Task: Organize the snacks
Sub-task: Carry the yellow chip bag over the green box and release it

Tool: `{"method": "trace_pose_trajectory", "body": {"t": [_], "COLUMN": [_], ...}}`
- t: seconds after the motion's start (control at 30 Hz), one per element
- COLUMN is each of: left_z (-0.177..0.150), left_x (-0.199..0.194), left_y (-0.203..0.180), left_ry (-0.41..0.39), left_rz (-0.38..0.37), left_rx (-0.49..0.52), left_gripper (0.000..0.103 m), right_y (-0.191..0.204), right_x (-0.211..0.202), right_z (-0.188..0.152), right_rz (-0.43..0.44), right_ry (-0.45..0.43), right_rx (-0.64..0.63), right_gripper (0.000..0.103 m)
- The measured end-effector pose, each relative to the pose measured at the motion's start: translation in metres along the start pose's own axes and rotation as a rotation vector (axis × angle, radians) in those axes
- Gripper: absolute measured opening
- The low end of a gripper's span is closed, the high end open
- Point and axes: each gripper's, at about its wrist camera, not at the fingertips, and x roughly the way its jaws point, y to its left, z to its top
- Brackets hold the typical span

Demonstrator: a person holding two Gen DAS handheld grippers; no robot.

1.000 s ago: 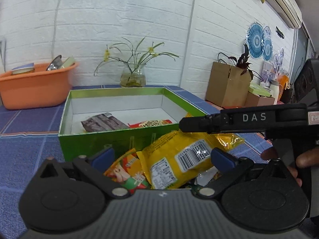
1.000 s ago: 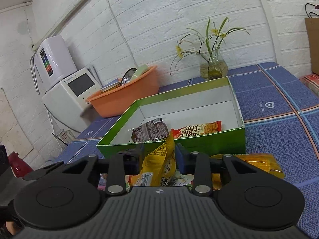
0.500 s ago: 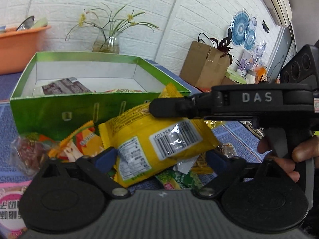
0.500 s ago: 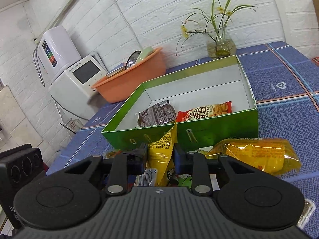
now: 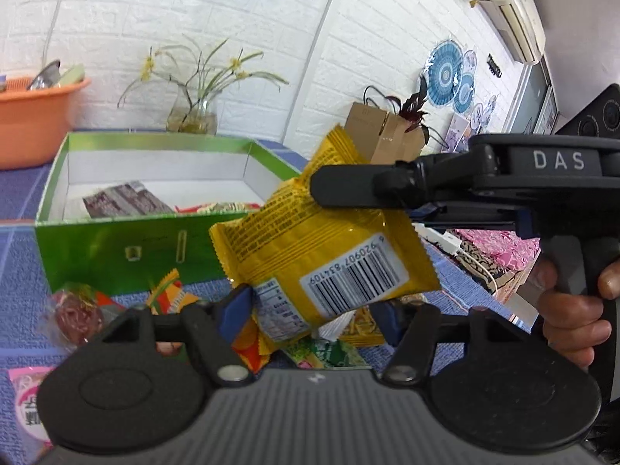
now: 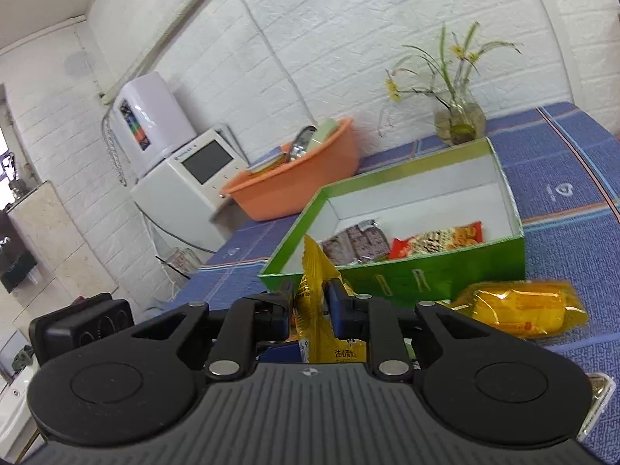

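1. The yellow snack packet (image 5: 325, 240) is being lifted off the pile, pinched by the right gripper (image 6: 312, 306), whose jaws have just been closing.
2. The left gripper (image 5: 310, 310) has been closing around its lower corner, not yet clamping.
3. Next stop is probably the green box (image 6: 515, 209).

Blue checked tablecloth (image 6: 562, 209) covers the table. Green box (image 6: 445, 275) sits mid-surface. Behind the box: orange basin (image 6: 302, 190) and glass vase (image 6: 459, 122). In front of the box: loose snack packets (image 5: 162, 298), clear-wrapped yellow packet (image 6: 519, 310).
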Motion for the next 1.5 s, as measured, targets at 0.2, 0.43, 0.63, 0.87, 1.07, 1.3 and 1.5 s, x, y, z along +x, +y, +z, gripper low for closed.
{"method": "trace_pose_trajectory", "body": {"t": [0.2, 0.43, 0.63, 0.87, 1.07, 1.3, 1.5], "left_z": [0.008, 0.027, 0.049, 0.078, 0.076, 0.073, 0.076], "left_x": [-0.011, -0.023, -0.021, 0.005, 0.034, 0.066, 0.043], "left_y": [0.000, 0.016, 0.024, 0.040, 0.051, 0.062, 0.074], "left_ry": [-0.051, -0.114, -0.150, -0.148, -0.090, -0.010, -0.055], "left_rz": [0.008, 0.034, 0.065, 0.136, 0.192, 0.274, 0.284], "left_rx": [0.004, -0.044, -0.023, 0.001, -0.008, -0.018, -0.068], "left_gripper": [0.053, 0.051, 0.050, 0.050, 0.049, 0.049, 0.061], "right_y": [0.024, 0.040, 0.055, 0.035, -0.001, -0.044, -0.068], "right_x": [0.003, 0.015, 0.026, 0.047, 0.065, 0.084, 0.058], "right_z": [0.011, 0.029, 0.047, 0.063, 0.058, 0.055, 0.047], "right_rz": [0.028, 0.032, 0.001, -0.025, -0.029, -0.120, -0.231], "right_ry": [-0.006, -0.031, -0.061, -0.146, -0.153, -0.138, -0.184], "right_rx": [-0.098, -0.201, -0.329, -0.283, -0.141, -0.005, 0.031], "right_gripper": [0.032, 0.025, 0.024, 0.023, 0.023, 0.090, 0.103]}}
